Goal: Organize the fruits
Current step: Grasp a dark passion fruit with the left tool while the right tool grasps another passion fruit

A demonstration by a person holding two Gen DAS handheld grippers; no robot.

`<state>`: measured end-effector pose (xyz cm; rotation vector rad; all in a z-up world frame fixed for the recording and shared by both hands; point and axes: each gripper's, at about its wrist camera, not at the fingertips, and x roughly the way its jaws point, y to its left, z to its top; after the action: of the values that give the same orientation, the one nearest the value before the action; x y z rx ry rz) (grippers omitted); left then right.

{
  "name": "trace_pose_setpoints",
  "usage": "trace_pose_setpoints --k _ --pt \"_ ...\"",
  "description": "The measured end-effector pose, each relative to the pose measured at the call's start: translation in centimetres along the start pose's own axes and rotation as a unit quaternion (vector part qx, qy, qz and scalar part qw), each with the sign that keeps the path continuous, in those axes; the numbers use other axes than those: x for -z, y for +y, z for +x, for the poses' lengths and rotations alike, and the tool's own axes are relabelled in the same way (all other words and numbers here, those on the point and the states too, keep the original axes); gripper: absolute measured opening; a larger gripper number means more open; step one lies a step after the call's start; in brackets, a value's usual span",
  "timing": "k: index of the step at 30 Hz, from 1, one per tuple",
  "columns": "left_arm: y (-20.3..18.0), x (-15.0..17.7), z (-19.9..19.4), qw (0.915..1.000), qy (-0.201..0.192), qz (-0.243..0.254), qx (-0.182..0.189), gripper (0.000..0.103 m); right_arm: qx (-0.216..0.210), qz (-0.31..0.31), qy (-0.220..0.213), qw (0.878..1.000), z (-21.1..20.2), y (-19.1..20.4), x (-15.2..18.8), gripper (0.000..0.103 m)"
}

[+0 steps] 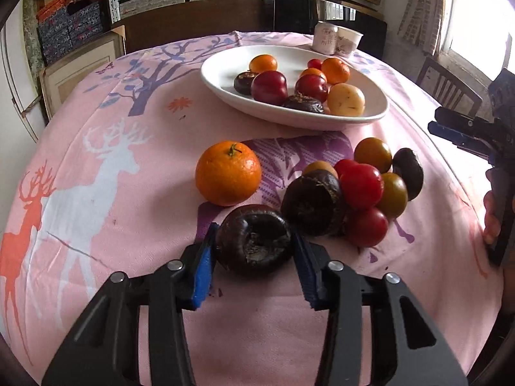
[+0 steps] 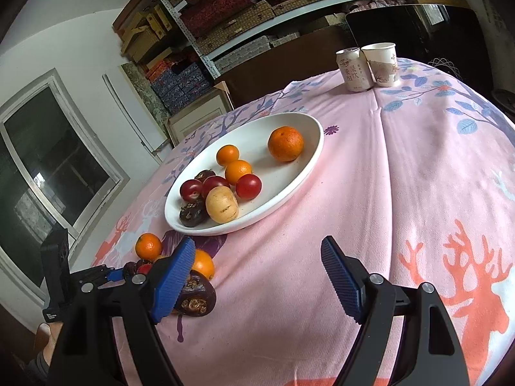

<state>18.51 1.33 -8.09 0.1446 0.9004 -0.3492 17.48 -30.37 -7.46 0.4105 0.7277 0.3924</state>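
Pink deer tablecloth [image 1: 96, 193] sags softly, so the left gripper [image 1: 254, 251] pinching that dark water chestnut [image 1: 254, 239] could nudge the neighbouring pile [image 1: 354, 193] rolling, while the right gripper [image 2: 257, 276] hangs spread and empty.

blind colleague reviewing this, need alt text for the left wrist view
The left gripper clasps a dark water chestnut on a pink deer-print tablecloth. Beyond lie an orange, a cluster of small fruits, and a white plate holding more fruit.
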Motion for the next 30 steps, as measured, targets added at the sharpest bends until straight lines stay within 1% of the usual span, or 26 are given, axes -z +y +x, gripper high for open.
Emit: trace_pose_setpoints --k 2,3,5,6,7,9,10,13,16,17,18,19,20,21,22,23,26,28,30 --pt "0.4 0.1 -0.8 0.9997 -0.019 -0.014 0.011 0.044 -0.003 -0.018 0.006 1.000 0.2 0.7 0.2 0.081" --pt "0.9 0.1 -1.5 0.9989 -0.033 -0.026 0.021 0.044 -0.011 -0.026 0.010 1.000 0.2 1.1 0.2 0.081" --pt "1.8 0.3 -2.7 0.9962 -0.060 -0.049 0.039 0.043 -0.044 -0.043 0.027 0.998 0.5 2.0 0.6 0.081" --pt "2.3 0.3 -3.3 0.9945 -0.070 -0.060 0.050 0.043 -0.070 -0.051 0.041 0.995 0.7 2.6 0.8 0.081" --pt "2.6 0.4 -3.5 0.9933 -0.075 -0.070 0.054 0.043 -0.087 -0.062 0.057 0.993 1.0 3.3 1.2 0.081" --pt "2.7 0.5 -3.7 0.9925 -0.075 -0.075 0.059 0.041 -0.081 -0.092 0.079 0.989 1.6 4.6 1.8 0.081" --pt "2.6 0.5 -3.7 0.9929 -0.075 -0.073 0.056 0.041 -0.074 -0.098 0.089 0.988 2.0 5.0 2.0 0.081" --pt "1.8 0.4 -3.6 0.9945 -0.075 -0.056 0.046 0.041 -0.069 -0.066 0.127 0.987 3.7 4.2 2.1 0.081" --pt "1.7 0.4 -3.3 0.9955 -0.069 -0.053 0.038 0.041 -0.086 -0.050 0.136 0.986 4.5 4.0 2.0 0.082" --pt "1.9 0.5 -3.2 0.9955 -0.065 -0.058 0.038 0.041 -0.082 -0.058 0.136 0.986 4.6 4.4 2.1 0.080" --pt "2.3 0.5 -3.2 0.9950 -0.063 -0.067 0.040 0.042 -0.088 -0.064 0.140 0.984 4.8 4.7 2.3 0.076" --pt "2.7 0.5 -3.1 0.9943 -0.060 -0.074 0.048 0.044 -0.103 -0.069 0.148 0.981 5.1 4.9 2.5 0.059" --pt "3.1 0.6 -3.2 0.9936 -0.057 -0.079 0.058 0.047 -0.113 -0.073 0.156 0.979 5.3 5.1 2.7 0.053" --pt "3.3 0.8 -3.4 0.9933 -0.054 -0.081 0.062 0.056 -0.122 -0.077 0.157 0.977 5.2 5.3 2.7 0.048" --pt "3.4 1.1 -3.5 0.9941 -0.049 -0.079 0.057 0.063 -0.129 -0.081 0.156 0.976 5.1 5.5 2.8 0.043" --pt "3.2 1.5 -3.7 0.9957 -0.044 -0.069 0.044 0.065 -0.130 -0.085 0.152 0.976 4.9 5.6 2.8 0.039" --pt "2.5 2.5 -4.3 0.9989 -0.032 -0.032 0.010 0.066 -0.135 -0.074 0.135 0.979 4.2 5.2 2.6 0.033" --pt "2.1 3.1 -4.5 0.9996 -0.027 -0.013 -0.005 0.066 -0.142 -0.067 0.119 0.980 3.6 4.9 2.4 0.032" --pt "1.9 3.4 -3.9 0.9997 -0.011 0.000 -0.021 0.066 -0.145 -0.074 0.116 0.980 3.1 5.1 2.5 0.032"
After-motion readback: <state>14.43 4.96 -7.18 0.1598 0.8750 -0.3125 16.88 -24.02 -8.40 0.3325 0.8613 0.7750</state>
